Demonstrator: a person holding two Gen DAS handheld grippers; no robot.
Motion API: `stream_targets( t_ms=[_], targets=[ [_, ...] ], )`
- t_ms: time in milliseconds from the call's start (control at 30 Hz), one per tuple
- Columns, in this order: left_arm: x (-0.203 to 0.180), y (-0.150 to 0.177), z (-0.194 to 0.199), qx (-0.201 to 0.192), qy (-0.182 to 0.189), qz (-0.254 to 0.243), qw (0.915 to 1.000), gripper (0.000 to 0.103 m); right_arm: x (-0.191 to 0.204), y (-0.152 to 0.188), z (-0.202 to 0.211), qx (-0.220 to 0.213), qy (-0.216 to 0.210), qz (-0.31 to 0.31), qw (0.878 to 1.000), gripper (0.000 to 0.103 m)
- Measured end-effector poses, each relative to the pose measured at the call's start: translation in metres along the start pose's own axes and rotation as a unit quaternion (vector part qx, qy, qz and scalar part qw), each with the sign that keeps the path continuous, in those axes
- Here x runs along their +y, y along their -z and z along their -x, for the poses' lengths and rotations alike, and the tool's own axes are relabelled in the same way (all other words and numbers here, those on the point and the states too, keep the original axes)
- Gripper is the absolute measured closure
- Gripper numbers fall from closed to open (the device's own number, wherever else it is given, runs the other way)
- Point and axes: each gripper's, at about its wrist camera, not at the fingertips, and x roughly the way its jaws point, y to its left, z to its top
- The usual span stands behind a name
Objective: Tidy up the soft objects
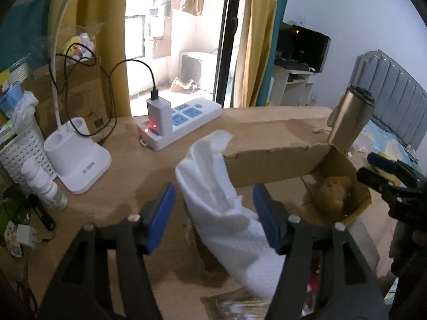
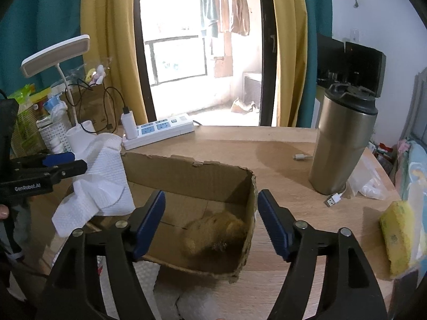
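Beyond the worktop a bright balcony door stands between yellow curtains, with a white power strip and a steel travel mug toward the back.

On the wood sits an open cardboard box, long axis running left to right. A brown fuzzy soft thing already lies at its right end. A white towel hangs over the box's left edge, long axis running from the near worktop up and away, its far end standing above the rim.

The left gripper straddles the towel with its fingers parted; its left pad stands clear of the cloth, while the right pad is just beside or touching it. It looks let go, or nearly so.

The right gripper hovers at the box's near right corner, fingers spread wide and holding nothing, the box's right wall between them.

A yellow sponge lies on the worktop well to the right of those fingers, long axis running near to far. The right hand is plainly the nearer one to it, so I judge it the likely next pick.
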Motion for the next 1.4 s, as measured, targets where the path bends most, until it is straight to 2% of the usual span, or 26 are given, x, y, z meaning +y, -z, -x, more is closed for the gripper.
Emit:
stream_targets(
  t_ms=[133,433,1033,1400],
  targets=[
    [0.003,0.0,0.007,-0.007,-0.001,0.005,1.0,0.035,0.003,-0.001,0.007,-0.007,0.0,0.0,1.0,0.027],
    [0.01,0.006,0.025,-0.014,-0.006,0.016,0.9998,0.035,0.007,0.002,0.027,-0.017,0.002,0.002,1.0,0.027],
    [-0.007,0.029,0.079,-0.05,0.033,0.009,0.9981,0.031,0.032,0.016,0.072,-0.025,0.004,0.016,1.0,0.027],
    [-0.017,0.052,0.1,-0.049,0.048,-0.004,0.9976,0.026,0.046,0.027,0.085,-0.022,0.001,0.021,1.0,0.027]
  ],
)
